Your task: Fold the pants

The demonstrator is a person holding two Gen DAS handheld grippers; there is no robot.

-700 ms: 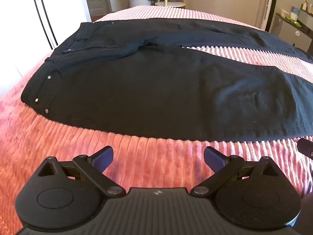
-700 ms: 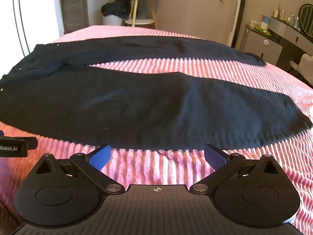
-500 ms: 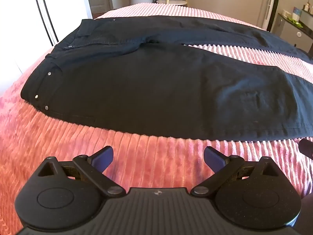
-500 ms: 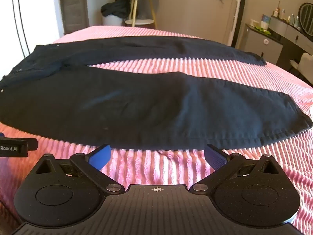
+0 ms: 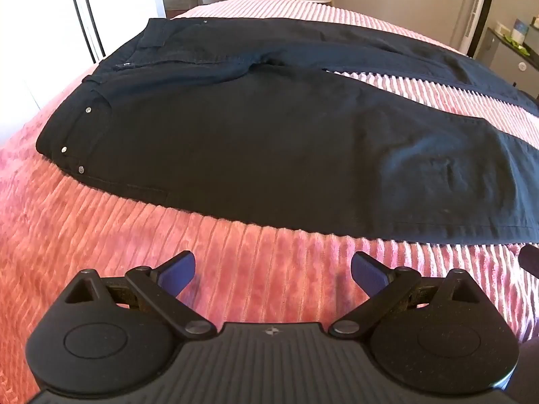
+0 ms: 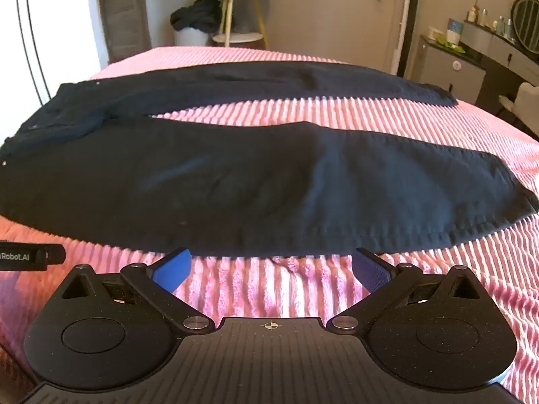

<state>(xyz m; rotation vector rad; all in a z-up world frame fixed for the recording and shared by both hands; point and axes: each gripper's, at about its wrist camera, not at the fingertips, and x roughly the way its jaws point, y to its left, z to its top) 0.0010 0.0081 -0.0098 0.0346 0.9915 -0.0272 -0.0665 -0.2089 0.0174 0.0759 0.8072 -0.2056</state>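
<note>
Black pants (image 5: 269,141) lie flat on a pink ribbed bedspread (image 5: 134,235), waistband to the left, both legs stretched right and spread apart. They also show in the right wrist view (image 6: 252,185). My left gripper (image 5: 273,269) is open and empty, hovering just short of the near leg's lower edge by the hip. My right gripper (image 6: 271,267) is open and empty, its fingertips at the near leg's lower edge toward the hem. The left gripper's side shows at the left edge of the right wrist view (image 6: 30,256).
A white wall and window frame (image 5: 84,17) stand at the left. Behind the bed are a small round side table (image 6: 235,13) with dark clothes (image 6: 198,13) piled beside it, and a cabinet with a dresser (image 6: 471,67) at the right.
The left gripper has moved forward and a little higher toward the pants' hip area. The right gripper has edged slightly closer to the near leg's edge. Both stay open.
</note>
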